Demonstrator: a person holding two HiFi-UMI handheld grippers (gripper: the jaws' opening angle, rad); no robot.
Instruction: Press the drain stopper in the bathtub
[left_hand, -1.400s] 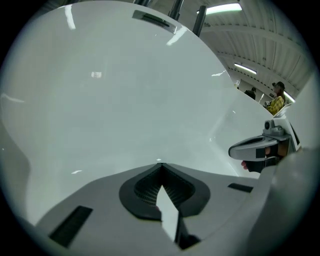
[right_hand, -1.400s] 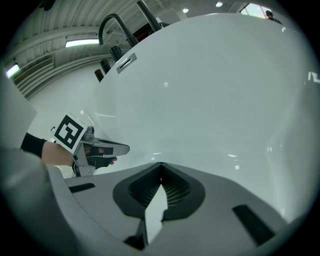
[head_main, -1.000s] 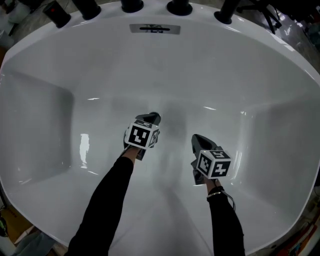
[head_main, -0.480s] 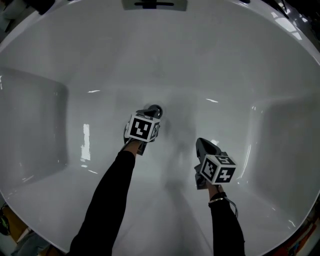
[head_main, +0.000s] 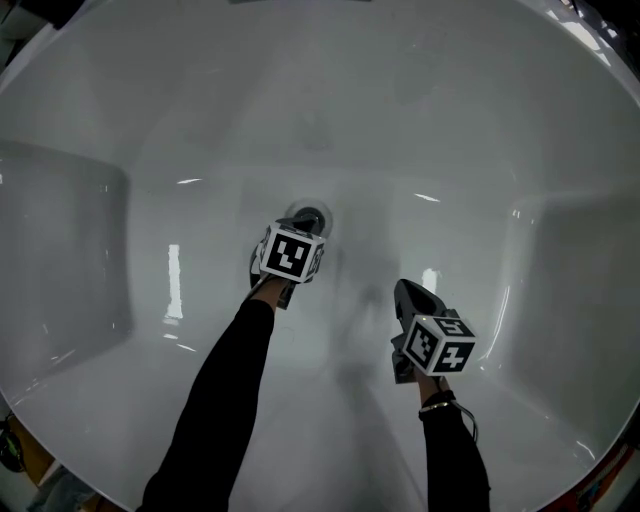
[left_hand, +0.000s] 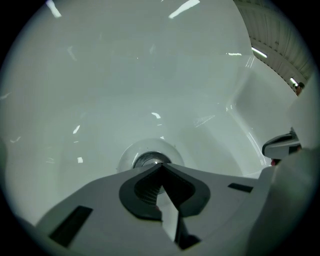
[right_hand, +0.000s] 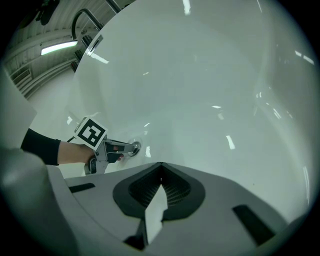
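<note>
The chrome drain stopper (head_main: 309, 217) sits in its round ring on the white tub floor. My left gripper (head_main: 304, 228) is shut, and its closed tips rest at the stopper's near edge. In the left gripper view the stopper (left_hand: 149, 158) shows just beyond the closed tips (left_hand: 161, 166), partly hidden by them. The right gripper view shows the left gripper (right_hand: 131, 147) touching the stopper (right_hand: 135, 146). My right gripper (head_main: 405, 291) is shut on nothing and hovers over bare tub floor to the right, apart from the drain.
The white bathtub (head_main: 150, 150) curves up on all sides, with a stepped wall at left (head_main: 60, 240) and at right (head_main: 570, 260). A faucet (right_hand: 82, 22) and an overflow plate (right_hand: 94, 44) sit on the far rim.
The view has dropped closer to the tub floor, so the rim fittings left the frame. My left gripper moved forward onto the stopper. The right gripper drifted slightly toward me.
</note>
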